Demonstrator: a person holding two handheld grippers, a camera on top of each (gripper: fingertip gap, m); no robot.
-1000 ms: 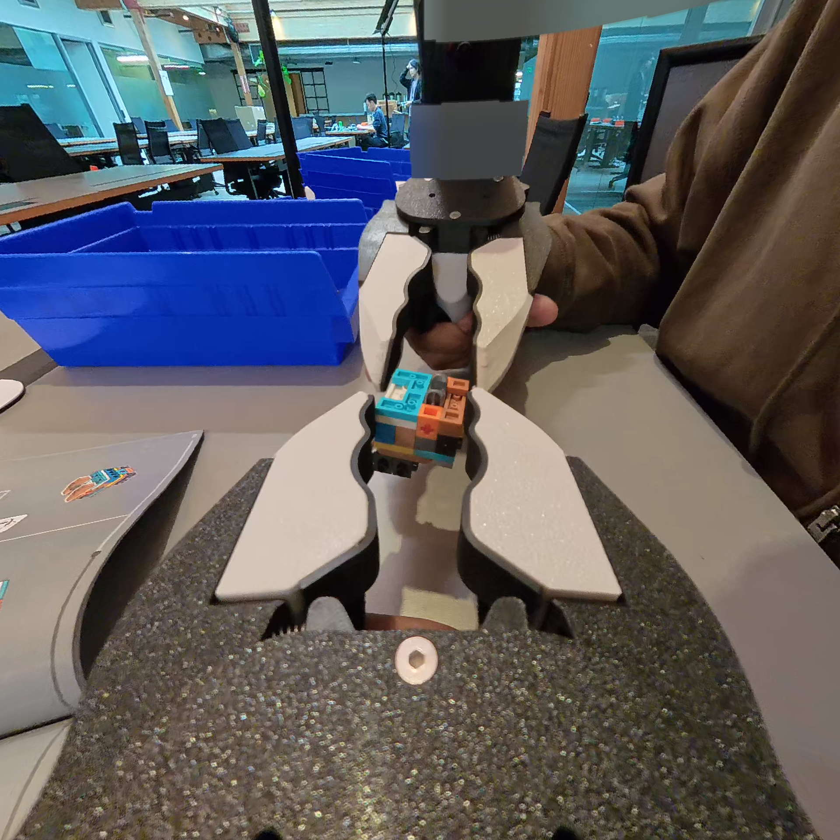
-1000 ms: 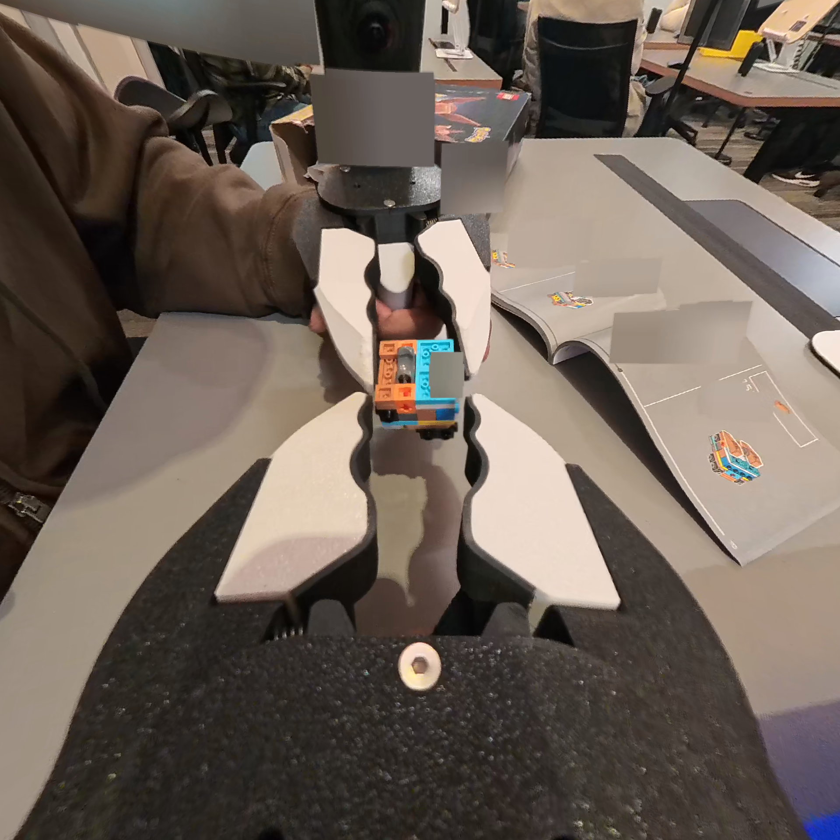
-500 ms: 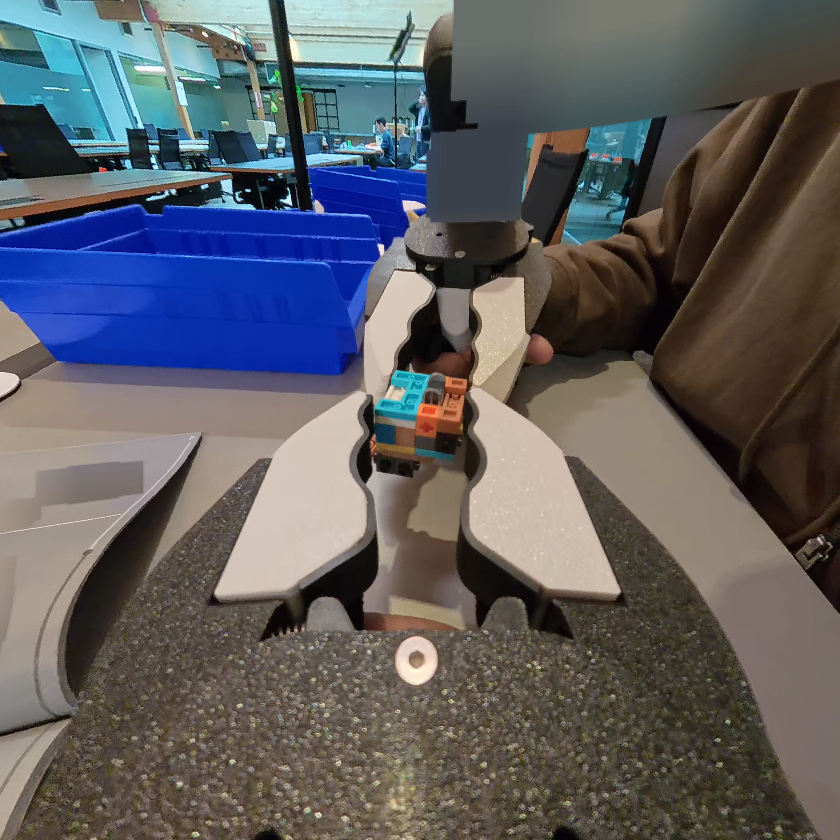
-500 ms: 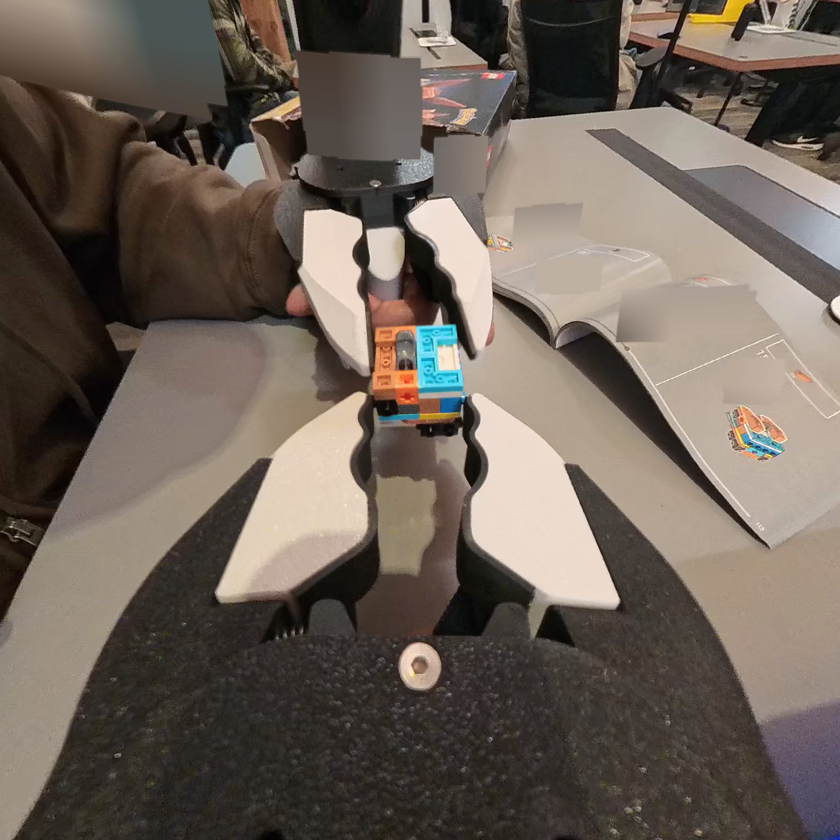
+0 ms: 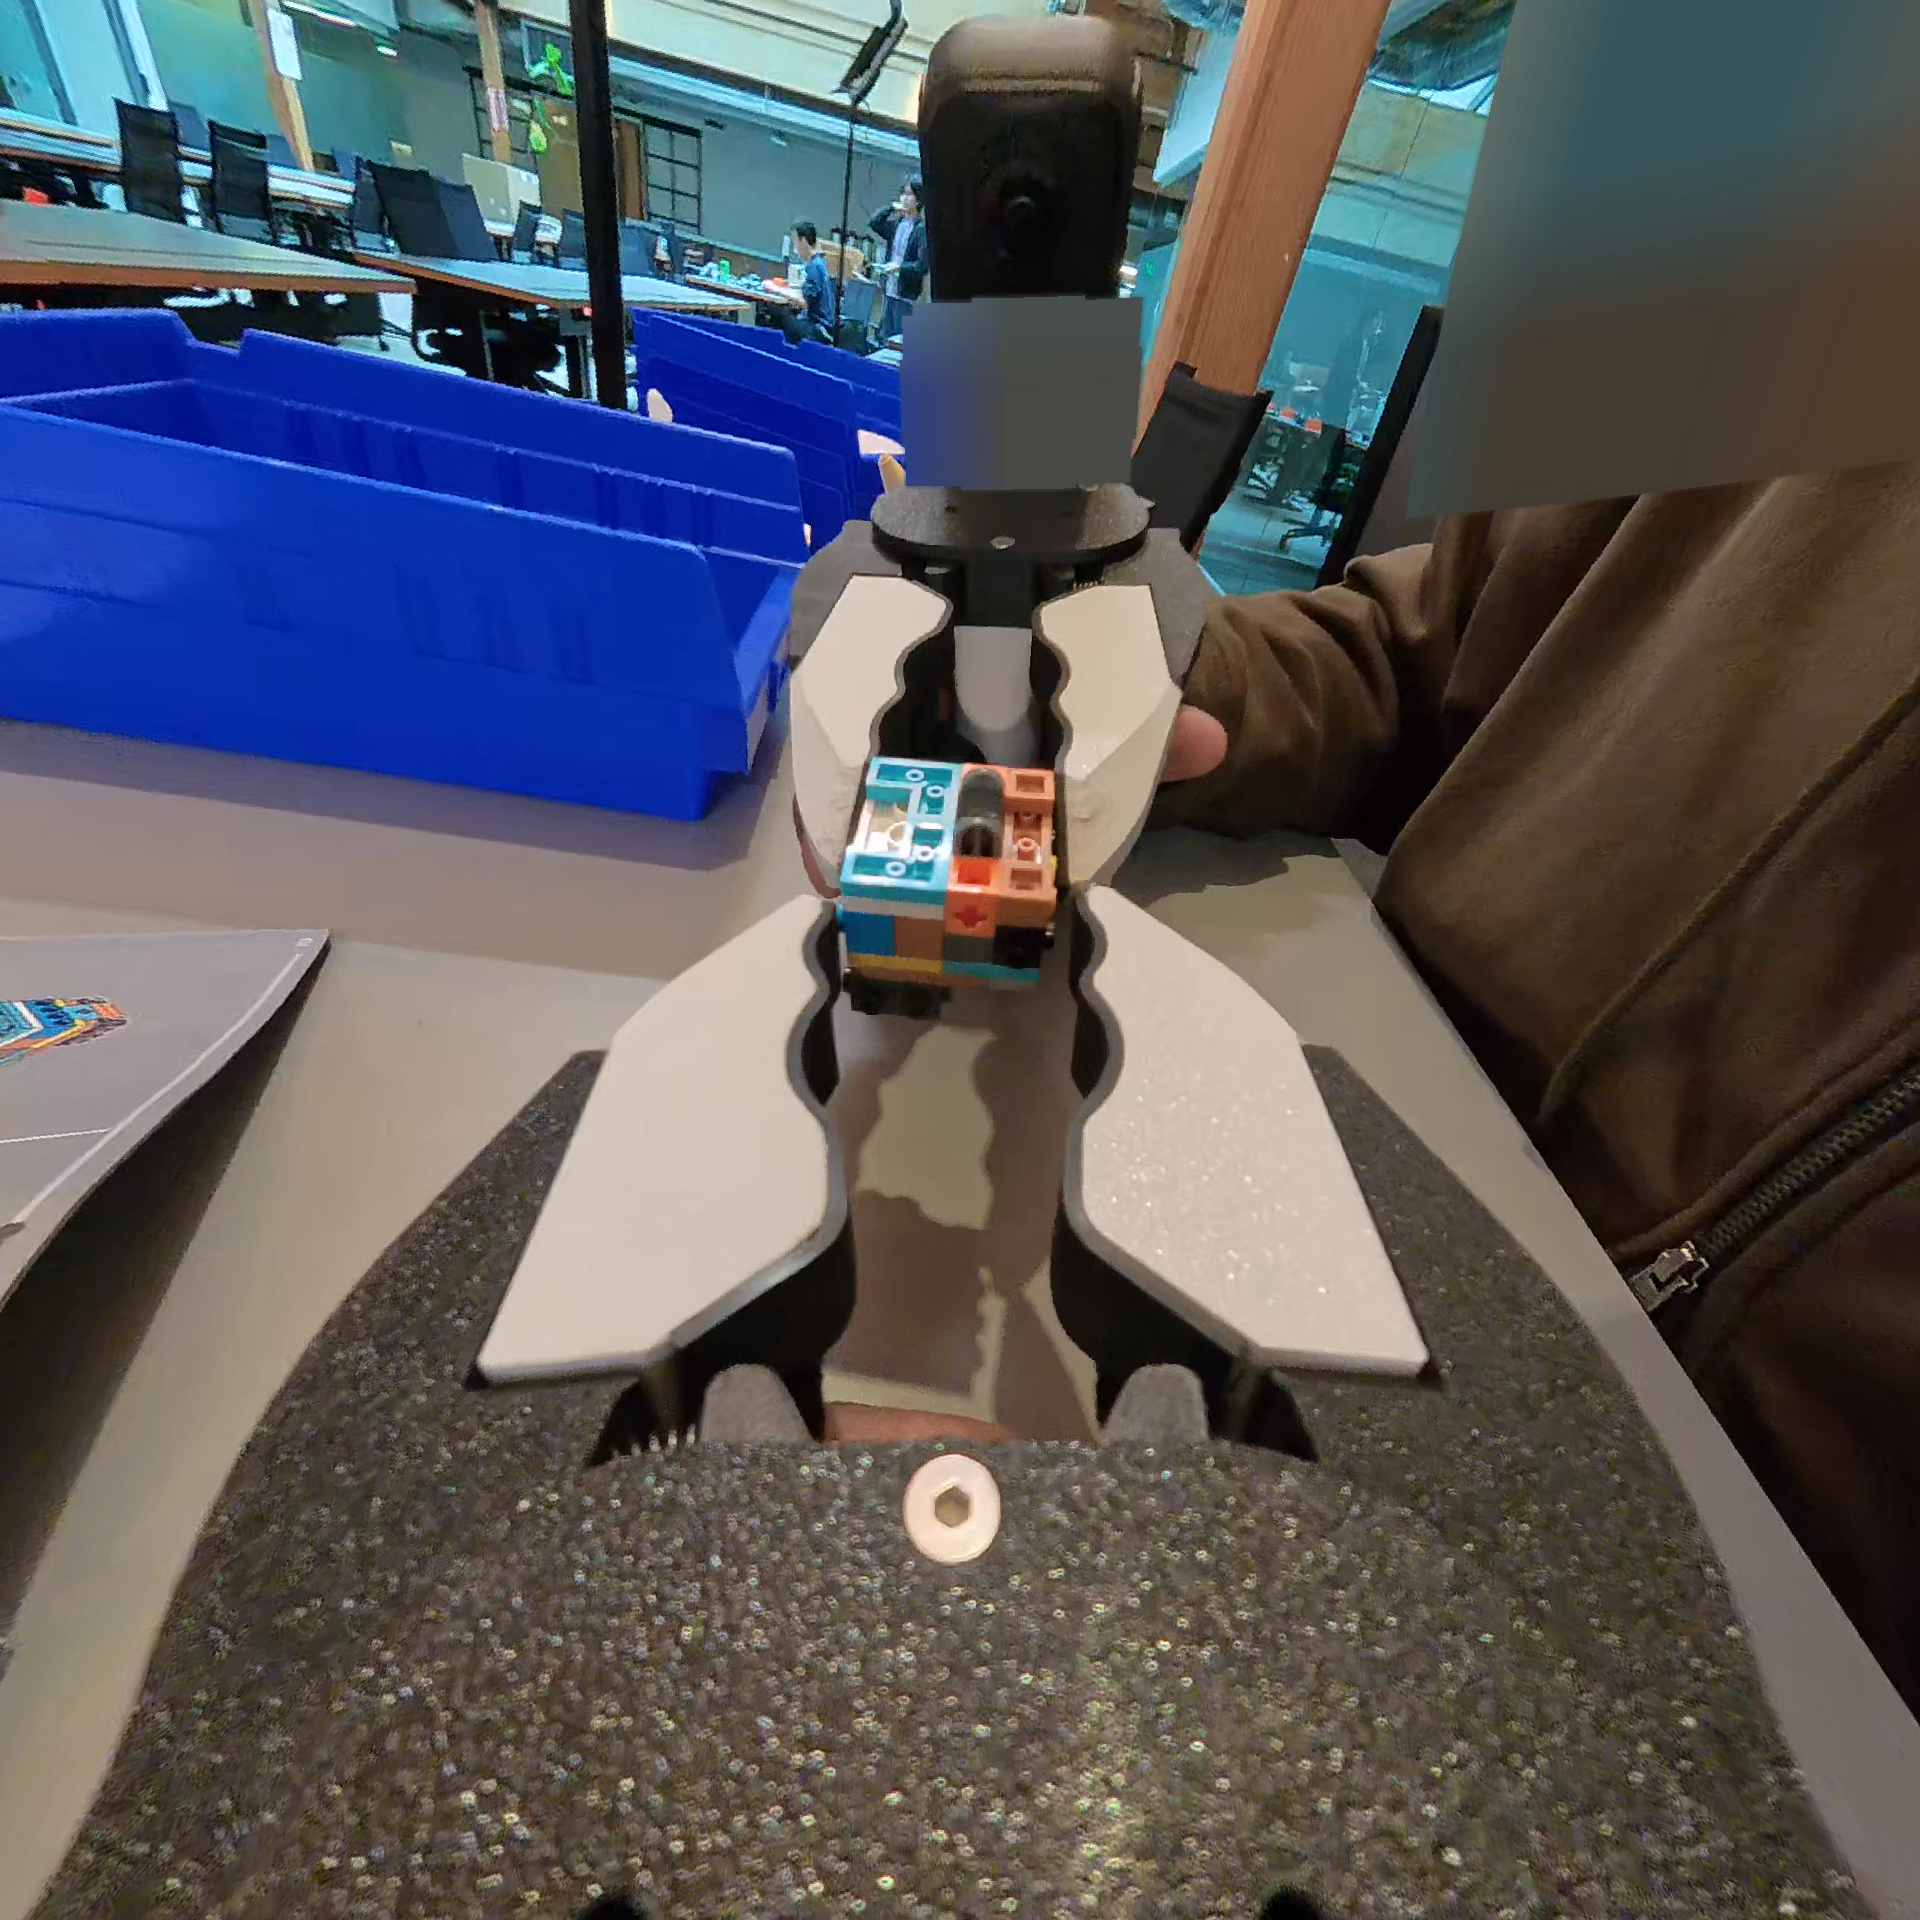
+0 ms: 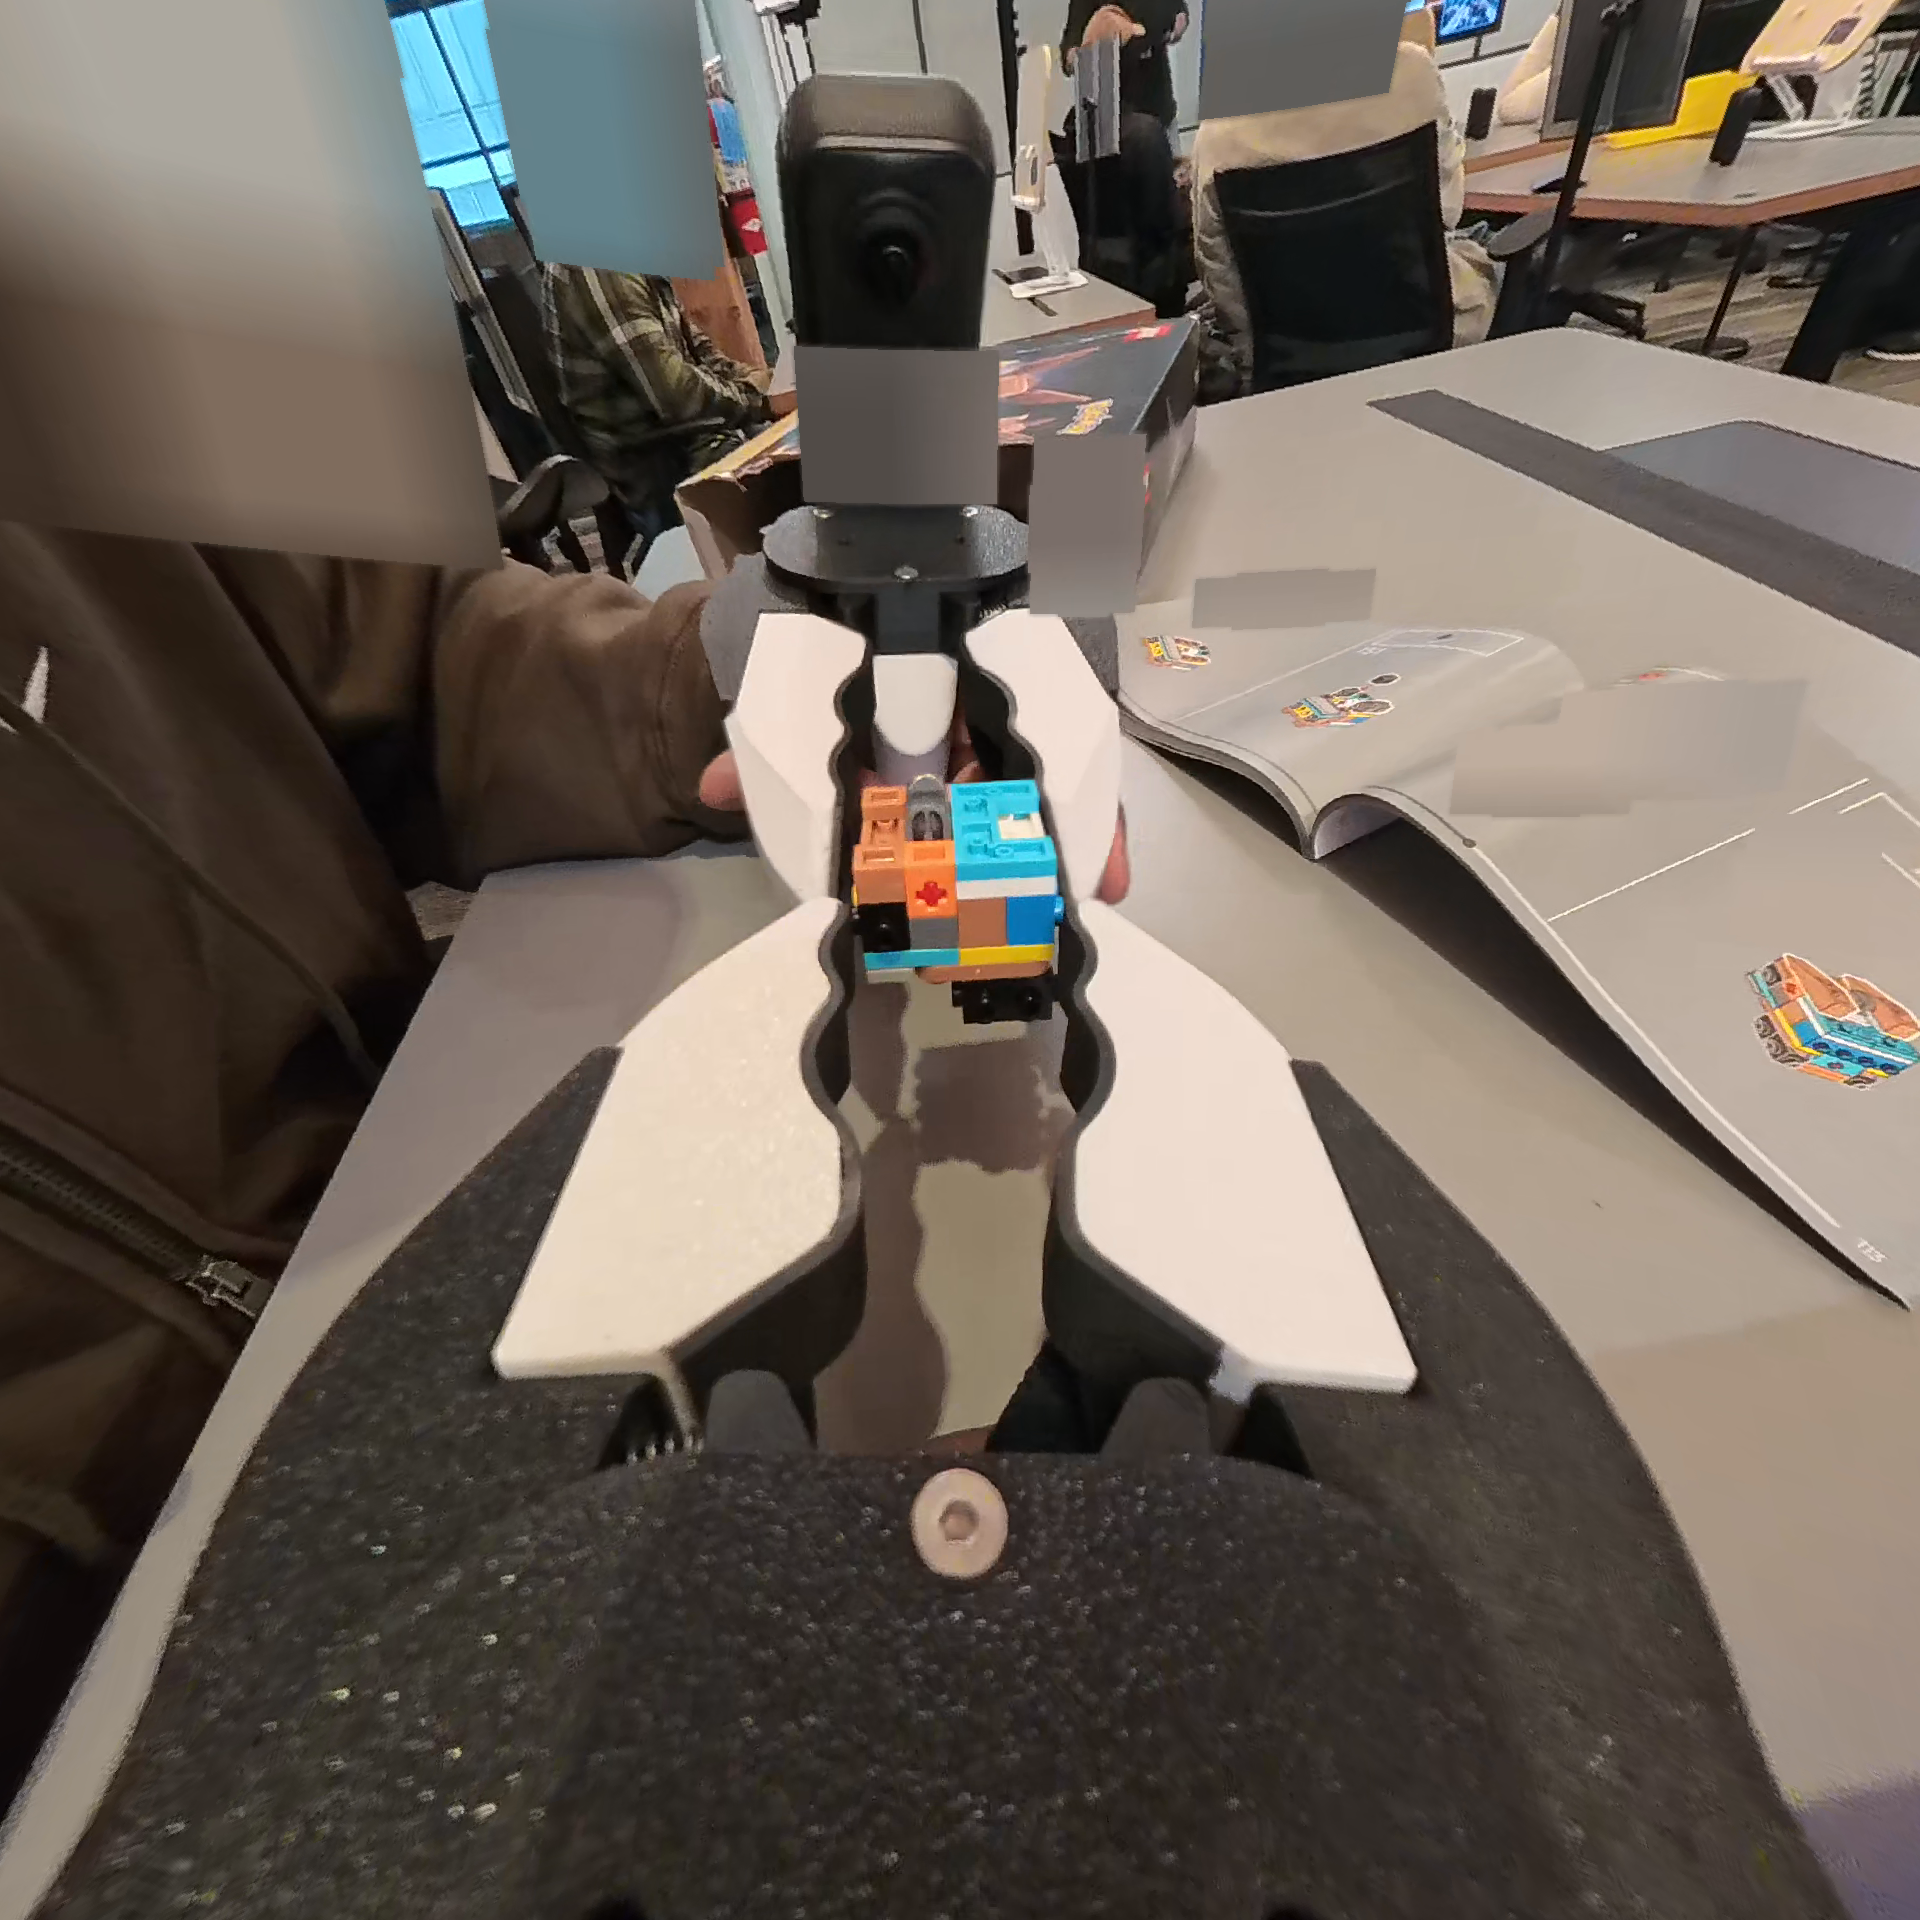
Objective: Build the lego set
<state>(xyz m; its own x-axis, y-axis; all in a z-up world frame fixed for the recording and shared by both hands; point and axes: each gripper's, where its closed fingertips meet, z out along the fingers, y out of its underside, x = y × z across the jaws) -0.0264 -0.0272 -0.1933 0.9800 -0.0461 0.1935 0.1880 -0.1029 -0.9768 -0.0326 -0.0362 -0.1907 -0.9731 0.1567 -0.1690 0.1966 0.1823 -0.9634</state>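
Note:
A small lego model (image 5: 948,883) of teal, orange, brown and black bricks is held in the air above the grey table (image 5: 468,883). My left gripper (image 5: 951,930) is shut on its near end. My right gripper faces it from the far side, and its white fingers (image 5: 1117,686) clamp the model's other end. In the right wrist view, my right gripper (image 6: 956,930) is shut on the model (image 6: 956,894), and the left gripper's fingers (image 6: 790,717) close on it from behind. A person's hands hold both grippers.
Blue bins (image 5: 364,623) stand at the back left of the table. An open instruction booklet (image 6: 1558,883) lies to one side and also shows in the left wrist view (image 5: 125,1060). A lego box (image 6: 1101,405) sits behind it. A brown sleeve (image 5: 1558,779) is close by. Only a small space, under 4 cm, lies between the two pairs of fingers.
Both grippers have risen and tilted upwards with the model clamped between them. Each now shows more of the other gripper's camera. The grip on the model has not changed.

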